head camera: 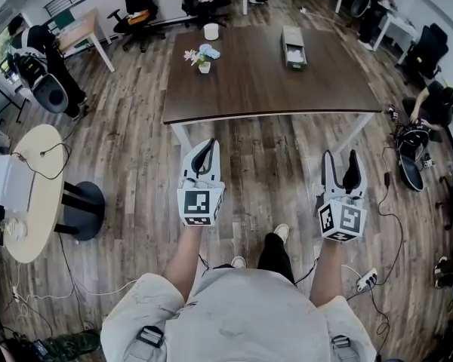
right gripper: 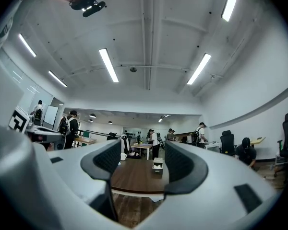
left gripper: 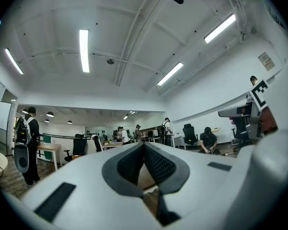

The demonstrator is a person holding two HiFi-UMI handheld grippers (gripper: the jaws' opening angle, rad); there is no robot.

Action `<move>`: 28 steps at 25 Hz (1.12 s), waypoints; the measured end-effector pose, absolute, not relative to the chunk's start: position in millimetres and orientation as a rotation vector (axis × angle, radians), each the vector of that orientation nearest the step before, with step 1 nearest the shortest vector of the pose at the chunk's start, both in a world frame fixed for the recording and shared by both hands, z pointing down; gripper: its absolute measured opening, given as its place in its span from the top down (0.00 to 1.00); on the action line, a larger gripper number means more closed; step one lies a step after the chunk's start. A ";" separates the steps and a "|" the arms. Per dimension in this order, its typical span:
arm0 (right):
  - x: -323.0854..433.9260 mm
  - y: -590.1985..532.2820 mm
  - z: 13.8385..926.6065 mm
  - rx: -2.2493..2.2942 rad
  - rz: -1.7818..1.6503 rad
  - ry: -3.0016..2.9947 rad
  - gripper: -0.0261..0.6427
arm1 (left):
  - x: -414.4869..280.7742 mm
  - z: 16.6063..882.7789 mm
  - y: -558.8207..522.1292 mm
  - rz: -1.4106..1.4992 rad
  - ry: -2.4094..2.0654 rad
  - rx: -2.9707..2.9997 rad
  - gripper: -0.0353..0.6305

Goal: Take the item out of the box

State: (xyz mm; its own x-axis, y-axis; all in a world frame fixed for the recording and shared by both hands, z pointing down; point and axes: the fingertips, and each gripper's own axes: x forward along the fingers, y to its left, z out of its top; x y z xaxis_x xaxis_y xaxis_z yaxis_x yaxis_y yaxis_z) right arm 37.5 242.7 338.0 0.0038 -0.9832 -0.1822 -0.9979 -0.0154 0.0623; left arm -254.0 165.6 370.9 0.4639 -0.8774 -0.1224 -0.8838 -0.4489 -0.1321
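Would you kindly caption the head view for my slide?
Before the table and box: left gripper shut, right gripper open.

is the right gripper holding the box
No, the right gripper has its fingers apart with nothing between them; the box sits on the table ahead.

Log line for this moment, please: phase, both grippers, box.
phase: standing back from table, reach not begun | left gripper: shut, empty | right gripper: open, empty | box: on table's far side, untouched
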 end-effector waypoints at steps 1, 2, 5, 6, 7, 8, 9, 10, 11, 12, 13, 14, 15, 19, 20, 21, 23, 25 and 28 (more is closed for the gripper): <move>42.3 236.4 339.9 -2.160 0.264 2.143 0.55 | -249.6 373.0 160.0 0.049 1.541 -2.532 0.94; 47.8 229.6 341.7 -2.157 0.261 2.142 0.55 | -244.5 374.8 153.8 0.045 1.541 -2.530 0.94; 67.6 205.1 344.9 -2.142 0.254 2.131 0.55 | -226.2 377.5 132.8 0.039 1.541 -2.527 0.94; 74.5 195.2 345.5 -2.136 0.250 2.130 0.55 | -219.6 378.4 124.6 0.033 1.543 -2.528 0.94; 81.5 184.1 345.8 -2.129 0.246 2.131 0.55 | -212.7 379.1 115.5 0.027 1.546 -2.529 0.94; 88.6 172.0 345.9 -2.120 0.242 2.136 0.55 | -205.6 379.3 105.7 0.023 1.553 -2.529 0.94; 95.9 159.7 346.0 -2.111 0.239 2.143 0.55 | -197.9 379.0 95.5 0.021 1.561 -2.530 0.94; 103.9 148.4 345.9 -2.104 0.234 2.150 0.55 | -189.3 378.3 85.6 0.020 1.568 -2.529 0.94; 112.5 138.3 345.7 -2.100 0.230 2.154 0.55 | -179.9 377.4 76.4 0.019 1.573 -2.528 0.94; 121.3 129.2 345.1 -2.095 0.225 2.158 0.55 | -170.2 376.3 67.9 0.016 1.577 -2.528 0.94; 129.7 120.3 344.2 -2.089 0.221 2.162 0.55 | -160.8 374.8 59.8 0.013 1.580 -2.526 0.94; 137.6 111.4 342.9 -2.083 0.218 2.166 0.55 | -151.7 372.6 52.1 0.011 1.582 -2.524 0.94; 145.2 102.7 341.6 -2.078 0.216 2.170 0.55 | -142.8 370.0 44.7 0.009 1.581 -2.522 0.94; 174.3 72.9 341.8 -2.067 0.192 2.174 0.55 | -109.4 365.5 17.1 -0.013 1.570 -2.523 0.94; 180.8 67.2 343.4 -2.065 0.185 2.175 0.55 | -102.3 365.7 11.1 -0.019 1.569 -2.524 0.94; 187.0 62.5 345.1 -2.065 0.179 2.176 0.55 | -95.5 366.1 5.6 -0.024 1.568 -2.524 0.94; 200.6 54.5 348.3 -2.070 0.170 2.176 0.55 | -80.7 366.8 -4.9 -0.030 1.565 -2.528 0.94; 216.3 46.2 350.8 -2.077 0.159 2.170 0.55 | -63.1 366.6 -16.2 -0.032 1.556 -2.536 0.94; 242.7 33.9 354.4 -2.091 0.144 2.157 0.55 | -33.5 367.2 -33.4 -0.048 1.531 -2.542 0.94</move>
